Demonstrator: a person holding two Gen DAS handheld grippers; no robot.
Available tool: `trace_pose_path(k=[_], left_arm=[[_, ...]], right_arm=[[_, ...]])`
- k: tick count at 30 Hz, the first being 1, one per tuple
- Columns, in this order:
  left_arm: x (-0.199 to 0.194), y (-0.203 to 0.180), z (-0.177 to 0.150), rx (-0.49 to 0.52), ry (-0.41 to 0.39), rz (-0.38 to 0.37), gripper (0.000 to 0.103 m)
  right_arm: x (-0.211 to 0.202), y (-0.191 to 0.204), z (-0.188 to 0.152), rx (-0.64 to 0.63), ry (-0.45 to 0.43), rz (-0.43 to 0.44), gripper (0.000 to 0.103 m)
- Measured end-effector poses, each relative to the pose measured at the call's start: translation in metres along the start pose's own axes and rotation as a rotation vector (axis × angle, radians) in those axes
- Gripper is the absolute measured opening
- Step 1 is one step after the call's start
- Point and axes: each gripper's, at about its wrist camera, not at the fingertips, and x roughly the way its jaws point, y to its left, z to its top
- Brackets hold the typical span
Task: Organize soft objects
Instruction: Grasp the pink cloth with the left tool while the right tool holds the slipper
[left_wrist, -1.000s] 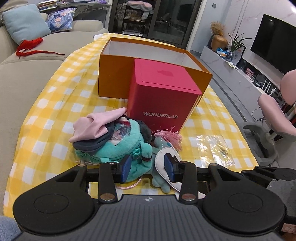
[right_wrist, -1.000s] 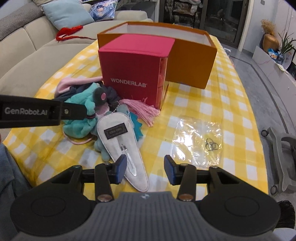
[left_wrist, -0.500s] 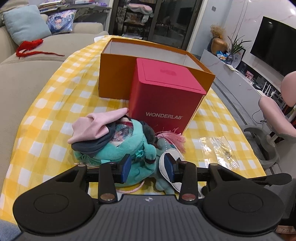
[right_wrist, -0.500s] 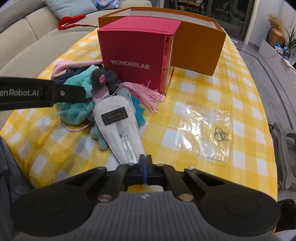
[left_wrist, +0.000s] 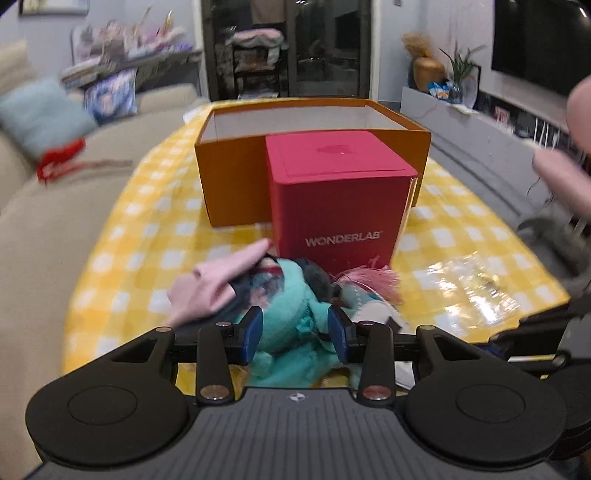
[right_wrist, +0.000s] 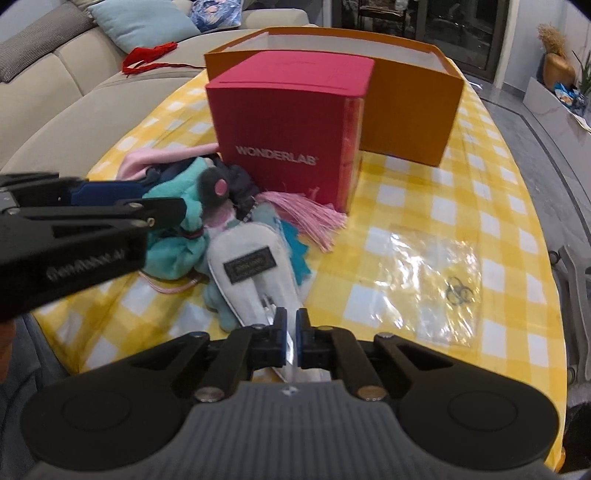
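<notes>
1. Soft things (right_wrist: 192, 225) all lie in one heap on the yellow checked worktop (right_wrist: 424, 199), against the front of the red box (right_wrist: 284, 129); none is sorted yet.
2. The heap holds a teal plush toy (left_wrist: 291, 306), a pink cloth (left_wrist: 214, 284), a dark cloth beneath it, a pink tassel (right_wrist: 306, 214) and a grey felt pouch (right_wrist: 255, 273).
3. The orange box (left_wrist: 236, 184) behind the red one stands open; what I see of its inside is bare. I judge it the likely destination.
4. My right claw (right_wrist: 291, 339) has just been closing. Its jaws are now nearly together, pinching the near tip of the grey felt pouch, which rests on the worktop, not lifted.
5. My left claw (left_wrist: 295, 332) is half spread, jaws either side of the teal plush toy. The view is blurred; I see no pad pressing, so I count this as no grip.
6. A clear plastic bag (right_wrist: 432, 284) with small rings lies apart to the right, untouched.
7. Estimate: task at its start. First pick secured; lifting, placing, and every other piece remain.
</notes>
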Motion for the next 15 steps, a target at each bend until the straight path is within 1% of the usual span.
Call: trace_pose_path(k=[1, 3, 4, 5, 7, 9, 10, 13, 14, 15], left_arm=[[0.001, 0.0, 0.0, 0.017, 0.003, 0.021, 0.046], [0.005, 0.001, 0.0, 0.031, 0.021, 0.04, 0.046], [0.007, 0.003, -0.001, 0.03, 0.03, 0.04, 0.046], [0.005, 0.005, 0.0, 0.022, 0.028, 0.035, 0.046], [-0.004, 0.012, 0.005, 0.001, -0.022, 0.026, 0.046], [-0.009, 0.02, 0.012, -0.027, -0.047, 0.035, 0.046], [-0.007, 0.024, 0.016, -0.032, -0.042, 0.049, 0.046], [0.009, 0.036, 0.019, -0.038, 0.015, 0.104, 0.046], [0.014, 0.039, 0.018, -0.047, 0.034, 0.103, 0.046], [0.017, 0.042, 0.018, -0.061, 0.05, 0.086, 0.046]], right_arm=[[0.001, 0.002, 0.003, -0.01, -0.002, 0.005, 0.006], [0.005, 0.007, 0.007, -0.028, -0.003, 0.01, 0.02], [0.007, 0.009, 0.009, -0.035, -0.008, 0.011, 0.03], [0.008, 0.012, 0.011, -0.041, -0.012, 0.012, 0.031], [0.01, 0.015, 0.014, -0.047, -0.011, 0.019, 0.032], [0.011, 0.017, 0.015, -0.051, -0.012, 0.027, 0.037], [0.012, 0.018, 0.015, -0.054, -0.011, 0.029, 0.041], [0.017, 0.022, 0.016, -0.07, -0.004, 0.03, 0.046], [0.019, 0.023, 0.017, -0.073, 0.0, 0.03, 0.047], [0.021, 0.023, 0.017, -0.074, 0.004, 0.032, 0.047]])
